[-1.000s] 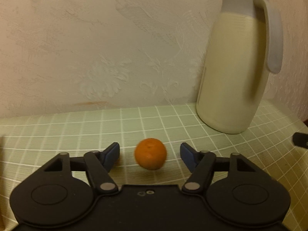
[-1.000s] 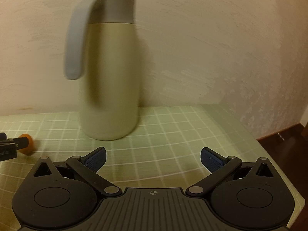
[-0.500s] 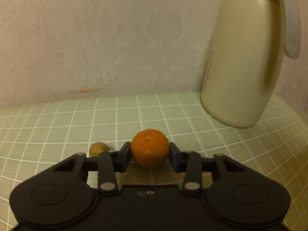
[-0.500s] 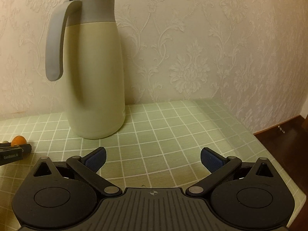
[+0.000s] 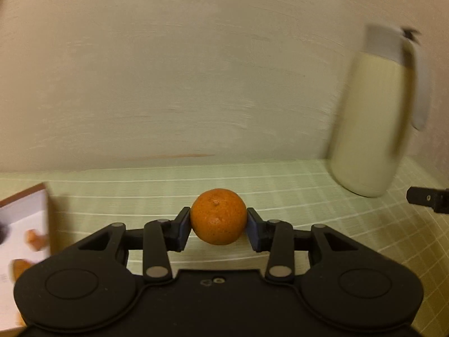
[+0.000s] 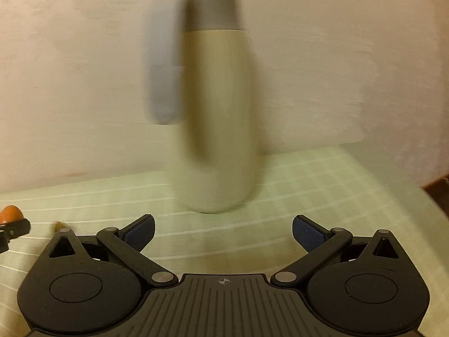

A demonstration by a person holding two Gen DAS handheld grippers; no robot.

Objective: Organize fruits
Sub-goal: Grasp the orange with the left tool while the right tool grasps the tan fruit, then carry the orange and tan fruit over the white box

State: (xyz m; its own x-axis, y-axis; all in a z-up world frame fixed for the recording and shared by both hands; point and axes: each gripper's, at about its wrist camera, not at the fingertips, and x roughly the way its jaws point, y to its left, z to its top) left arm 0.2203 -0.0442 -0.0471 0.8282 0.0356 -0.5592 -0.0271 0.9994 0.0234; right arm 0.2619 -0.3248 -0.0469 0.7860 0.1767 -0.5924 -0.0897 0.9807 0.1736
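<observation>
Nearest in the left wrist view, the left gripper (image 5: 219,226) has its fingers (image 5: 181,231) clamped on the small round orange mandarin (image 5: 218,216), one blue pad on each flank at the fruit's widest part, which looks like the surest hold on so round a thing; the fruit seems to hang just clear of the pale green checked table (image 5: 294,185). A second ago the same fingers stood apart around the mandarin as it sat on the cloth; they have since closed on it, and the view has swung left, so a white box with a brown edge and printed pictures (image 5: 23,224) now shows at the near left, perhaps where the fruit belongs. The right gripper (image 6: 223,231) carries nothing, its fingers spread wide over bare cloth as before, likely waiting its turn. Farther back stands the tall cream jug with a grey lid and handle (image 6: 216,112), blurred, against the pale wall (image 5: 182,70).
</observation>
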